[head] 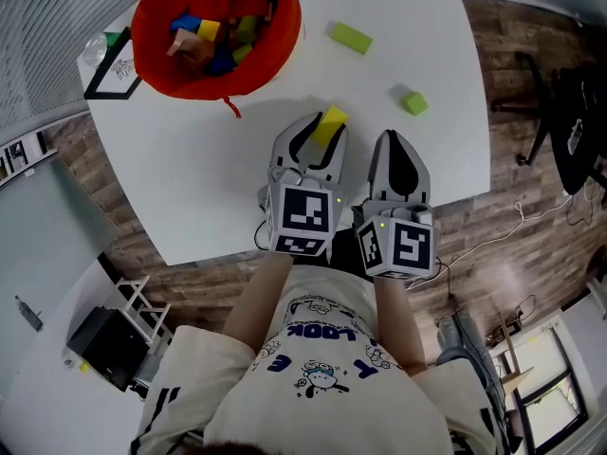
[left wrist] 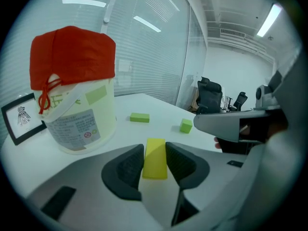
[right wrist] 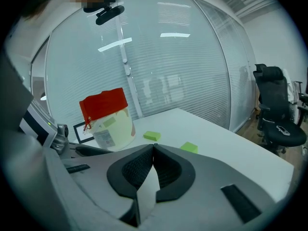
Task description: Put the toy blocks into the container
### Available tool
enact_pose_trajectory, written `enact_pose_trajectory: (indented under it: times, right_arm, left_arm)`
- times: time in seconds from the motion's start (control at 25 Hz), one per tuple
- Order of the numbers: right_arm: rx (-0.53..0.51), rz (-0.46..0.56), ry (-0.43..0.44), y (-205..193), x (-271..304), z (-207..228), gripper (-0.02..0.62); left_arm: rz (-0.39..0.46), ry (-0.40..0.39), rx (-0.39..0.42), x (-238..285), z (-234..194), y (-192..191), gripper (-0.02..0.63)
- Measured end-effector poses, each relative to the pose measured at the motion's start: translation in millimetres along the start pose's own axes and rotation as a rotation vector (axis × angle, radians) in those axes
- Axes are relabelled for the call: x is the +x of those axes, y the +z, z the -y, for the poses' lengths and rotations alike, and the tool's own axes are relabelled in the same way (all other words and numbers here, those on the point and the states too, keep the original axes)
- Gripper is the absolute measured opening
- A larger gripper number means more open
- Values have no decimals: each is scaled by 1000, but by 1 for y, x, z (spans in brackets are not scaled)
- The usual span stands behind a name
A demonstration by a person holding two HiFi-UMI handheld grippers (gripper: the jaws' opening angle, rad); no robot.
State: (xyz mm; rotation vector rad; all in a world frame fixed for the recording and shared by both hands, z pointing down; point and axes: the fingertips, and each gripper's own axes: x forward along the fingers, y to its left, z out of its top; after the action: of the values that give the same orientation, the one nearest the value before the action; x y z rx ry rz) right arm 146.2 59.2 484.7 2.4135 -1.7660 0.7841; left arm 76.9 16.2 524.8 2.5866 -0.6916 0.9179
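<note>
A white bucket with a red liner (head: 216,27) stands at the table's far left and holds several coloured blocks. My left gripper (head: 325,133) is shut on a yellow block (head: 332,121). In the left gripper view the yellow block (left wrist: 155,159) sits pressed between both pads (left wrist: 128,166), with the bucket (left wrist: 77,100) ahead to the left. A green oblong block (head: 351,37) and a green cube (head: 414,103) lie on the white table (head: 446,159). My right gripper (head: 394,140) is beside the left, shut and empty (right wrist: 154,148).
A black-framed picture (head: 114,72) leans beside the bucket. The table's near edge runs under both grippers, with wood floor beyond. Office chairs (right wrist: 274,109) stand off the table's right side, and a glass wall with blinds is behind the bucket.
</note>
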Motion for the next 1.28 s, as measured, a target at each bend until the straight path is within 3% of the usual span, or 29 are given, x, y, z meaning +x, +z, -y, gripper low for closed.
enact_pose_trajectory:
  times: [0.56,1.28]
  right_arm:
    - [-53,79,78,42,-10,-33,31]
    - [-122,197,247,99,-9,-101,31]
  left_arm:
    - [141,68,-30,-45,-12,49,174]
    - [296,237,-58,-112,-60,98,173]
